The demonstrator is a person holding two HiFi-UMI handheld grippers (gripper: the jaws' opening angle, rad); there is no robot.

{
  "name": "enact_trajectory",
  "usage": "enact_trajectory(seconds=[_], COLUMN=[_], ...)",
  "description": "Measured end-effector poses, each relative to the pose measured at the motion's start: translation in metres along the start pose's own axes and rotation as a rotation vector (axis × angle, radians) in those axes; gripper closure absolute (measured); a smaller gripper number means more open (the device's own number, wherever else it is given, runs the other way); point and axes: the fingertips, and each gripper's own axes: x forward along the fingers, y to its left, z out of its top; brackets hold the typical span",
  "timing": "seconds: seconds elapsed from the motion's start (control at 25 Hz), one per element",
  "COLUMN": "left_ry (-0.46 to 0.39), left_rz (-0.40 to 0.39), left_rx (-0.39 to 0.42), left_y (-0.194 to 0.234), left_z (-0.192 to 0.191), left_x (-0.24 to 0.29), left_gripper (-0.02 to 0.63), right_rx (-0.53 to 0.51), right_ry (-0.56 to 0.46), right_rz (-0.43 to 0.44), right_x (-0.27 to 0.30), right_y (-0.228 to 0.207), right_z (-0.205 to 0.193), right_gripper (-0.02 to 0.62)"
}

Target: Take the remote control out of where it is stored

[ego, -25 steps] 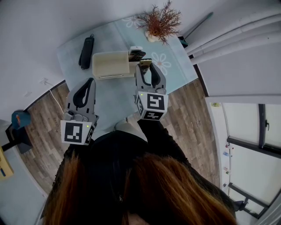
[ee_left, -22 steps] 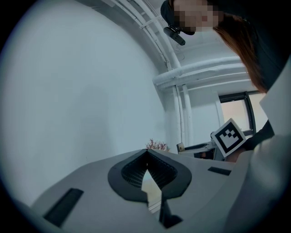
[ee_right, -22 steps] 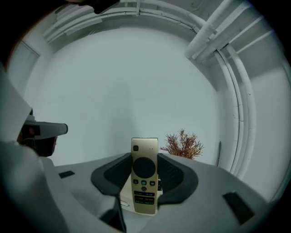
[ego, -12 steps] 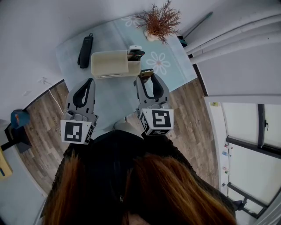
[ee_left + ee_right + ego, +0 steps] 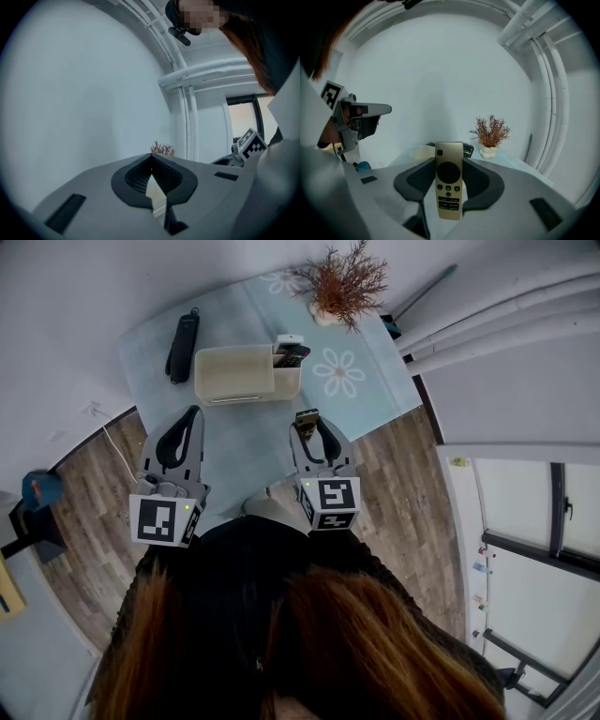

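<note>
A gold remote control (image 5: 449, 187) with a round black pad stands upright between the pads of my right gripper (image 5: 449, 161), which is shut on it. In the head view that gripper (image 5: 307, 427) holds the remote (image 5: 306, 414) above the near part of the blue tablecloth, a short way in front of the cream storage box (image 5: 242, 374). Other remotes (image 5: 291, 353) still stick up from the box's right end. My left gripper (image 5: 191, 414) hovers left of it, level, its jaws shut on nothing (image 5: 151, 161).
A black remote (image 5: 183, 346) lies on the cloth left of the box. A dried plant in a white pot (image 5: 340, 285) stands at the far edge of the table (image 5: 375, 381). Wooden floor surrounds the table; a wall and curtains lie to the right.
My right gripper has drawn back from the box toward the person and sunk lower, carrying the gold remote along. The left gripper has stayed where it was.
</note>
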Motion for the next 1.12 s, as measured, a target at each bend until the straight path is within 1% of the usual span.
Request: enact_trajectory(seconds=[0.24,0.36,0.6,0.88,1.12], left_ry=[0.002,0.002,0.004,0.007,0.008], left_rz=[0.005,0.010,0.019,0.026,0.037], left_rx=[0.000,-0.002,-0.003,-0.002,-0.001], left_y=[0.003,0.005,0.008,0.008,0.010], left_z=[-0.001,-0.001,-0.002,-0.003,-0.002], left_x=[0.000,0.000,-0.002,-0.001,-0.003], left_gripper=[0.600,0.601,0.600,0.600,0.600], right_rx=[-0.042,-0.076,-0.099,-0.119,-0.126], right_ry=[0.126,0.175,0.268,0.317,0.350], right_rz=[0.045,0.068,0.114,0.167,0.193], right_x=[0.009,0.013,0.025,0.048,0.068], right_y=[0.007,0.014,0.021,0.026,0.031], right_z=[-0.041,-0.054,-0.074,-0.081,-0.086], right_gripper=[0.407,0.407,0.407,0.407,0.407])
